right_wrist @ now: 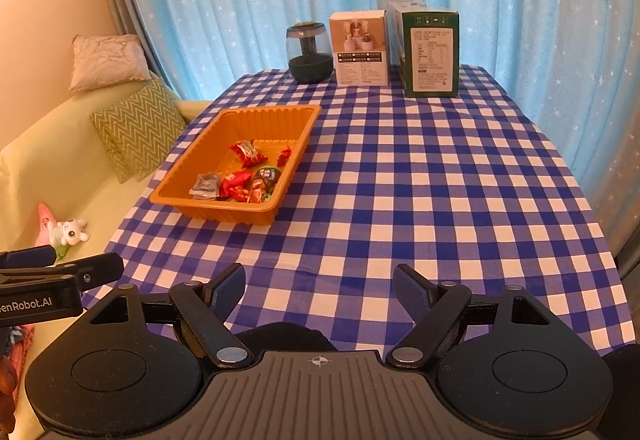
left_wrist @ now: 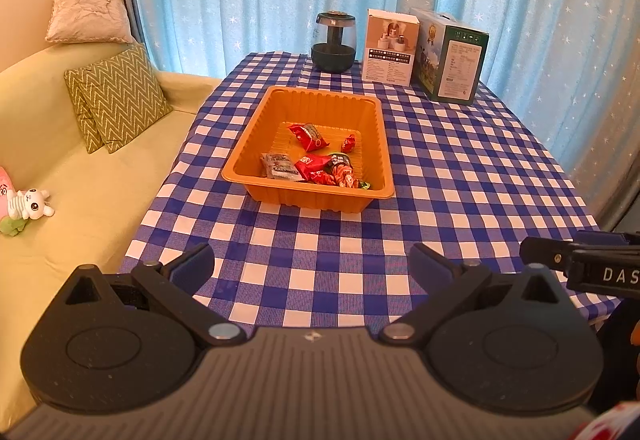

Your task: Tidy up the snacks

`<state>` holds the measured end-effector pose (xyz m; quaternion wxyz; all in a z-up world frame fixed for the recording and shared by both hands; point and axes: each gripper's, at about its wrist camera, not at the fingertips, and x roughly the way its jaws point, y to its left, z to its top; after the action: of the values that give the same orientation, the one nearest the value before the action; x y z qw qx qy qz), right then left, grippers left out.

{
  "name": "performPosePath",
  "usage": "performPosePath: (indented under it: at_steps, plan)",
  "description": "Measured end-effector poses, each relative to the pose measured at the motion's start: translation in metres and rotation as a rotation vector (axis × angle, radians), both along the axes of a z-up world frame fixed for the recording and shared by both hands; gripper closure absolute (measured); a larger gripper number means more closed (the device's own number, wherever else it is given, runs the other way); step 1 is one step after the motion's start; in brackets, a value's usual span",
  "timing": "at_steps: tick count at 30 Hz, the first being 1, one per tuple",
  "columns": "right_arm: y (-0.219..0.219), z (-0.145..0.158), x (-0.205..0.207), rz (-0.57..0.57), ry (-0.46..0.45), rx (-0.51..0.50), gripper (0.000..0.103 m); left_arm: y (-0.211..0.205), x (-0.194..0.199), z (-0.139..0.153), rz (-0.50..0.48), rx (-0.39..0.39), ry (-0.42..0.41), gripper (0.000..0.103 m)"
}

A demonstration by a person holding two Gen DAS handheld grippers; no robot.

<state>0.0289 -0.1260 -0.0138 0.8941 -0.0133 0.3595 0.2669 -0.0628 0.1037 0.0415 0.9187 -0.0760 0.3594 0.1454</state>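
An orange plastic tray (left_wrist: pixel 256 128) (right_wrist: pixel 188 164) sits on the blue-and-white checked tablecloth (left_wrist: pixel 460 176) (right_wrist: pixel 420 180). Inside it lie several wrapped snacks: red packets (left_wrist: pixel 308 136) (right_wrist: pixel 248 153), a grey sachet (left_wrist: pixel 280 168) (right_wrist: pixel 206 185) and small candies (left_wrist: pixel 349 143) (right_wrist: pixel 284 156). My left gripper (left_wrist: pixel 314 264) hovers open over the table's near edge, well short of the tray, with nothing between its fingers. My right gripper (right_wrist: pixel 320 290) is open too and empty, near the front edge, to the right of the tray.
At the table's far end stand a dark glass jar (left_wrist: pixel 333 42) (right_wrist: pixel 310 52), a white box (left_wrist: pixel 392 48) (right_wrist: pixel 360 48) and a green box (left_wrist: pixel 452 60) (right_wrist: pixel 430 54). A yellow sofa (left_wrist: pixel 80 168) with cushions and plush toys (left_wrist: pixel 28 204) lies left. Blue curtains hang behind.
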Motion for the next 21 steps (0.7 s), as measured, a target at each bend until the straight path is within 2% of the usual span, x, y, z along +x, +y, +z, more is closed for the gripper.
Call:
performPosePath:
  at_steps: [21]
  plan:
    - [0.0028,0.0003,-0.0010,0.003,0.000,-0.001,0.022,-0.0022,0.0007,-0.0011,-0.006,-0.002,-0.001,0.000]
